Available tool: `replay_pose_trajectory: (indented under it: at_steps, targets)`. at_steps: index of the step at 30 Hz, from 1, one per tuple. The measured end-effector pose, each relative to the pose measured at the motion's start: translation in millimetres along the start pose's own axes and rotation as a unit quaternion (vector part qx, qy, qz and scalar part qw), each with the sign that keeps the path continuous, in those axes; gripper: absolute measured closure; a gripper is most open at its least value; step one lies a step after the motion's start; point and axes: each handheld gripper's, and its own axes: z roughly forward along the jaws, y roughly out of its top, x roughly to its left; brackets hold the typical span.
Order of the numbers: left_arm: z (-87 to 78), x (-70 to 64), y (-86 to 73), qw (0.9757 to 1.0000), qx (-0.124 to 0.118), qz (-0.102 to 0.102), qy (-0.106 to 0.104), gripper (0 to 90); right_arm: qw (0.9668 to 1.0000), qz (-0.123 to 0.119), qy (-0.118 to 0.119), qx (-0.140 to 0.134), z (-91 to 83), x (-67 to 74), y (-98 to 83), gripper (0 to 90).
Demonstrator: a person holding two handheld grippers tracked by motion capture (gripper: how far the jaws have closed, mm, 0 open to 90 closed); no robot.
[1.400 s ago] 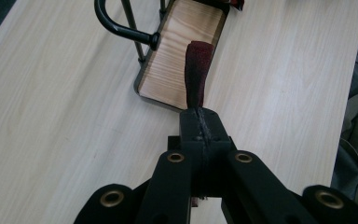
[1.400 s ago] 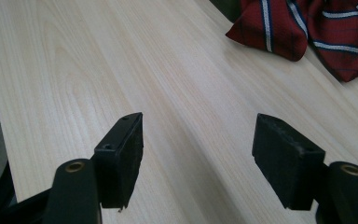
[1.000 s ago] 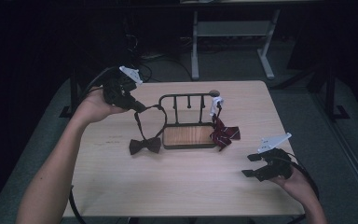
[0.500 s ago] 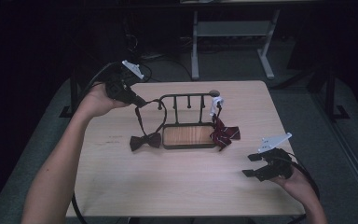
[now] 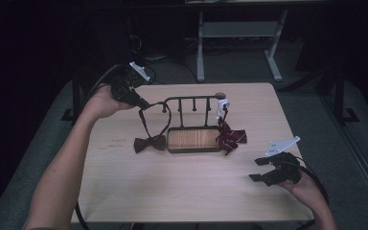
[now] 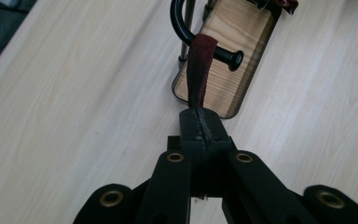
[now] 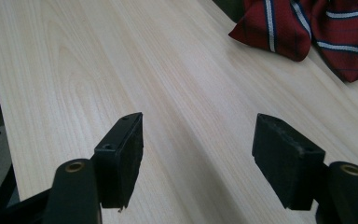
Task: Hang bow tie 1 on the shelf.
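Left gripper raised over the far left corner of the pale wooden table, jaws pinched tight on the dark maroon strap of a dark brown bow tie. Strap stretched taut from the jaws, looped over the leftmost hook of the black metal rack with a wooden tray base, then hanging down to the bow, which rests on the table just left of the tray. In the left gripper view, strap draped across the curved black rod, beside a round-tipped peg, above the tray's near corner. Right gripper low at the near right of the table, held by a hand, jaws spread wide with nothing between them, bare tabletop showing in the gap. Red striped bow tie hanging at the right end of the rack, its bow lying on the table against the tray's right edge, well apart from the right gripper; a small white tag above it on the rack. In the right gripper view, red striped fabric with white and navy lines at the far right, beyond the open jaws.
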Motion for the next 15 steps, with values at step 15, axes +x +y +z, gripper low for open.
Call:
replay_pose_trajectory:
  at_steps: [15]
  targets:
    - [1.1,-7.2,-0.8,0.9996,0.018,0.002,0.023,80.0,1.0000,-0.009,-0.003,-0.001,-1.3,2.9,1.2,33.4]
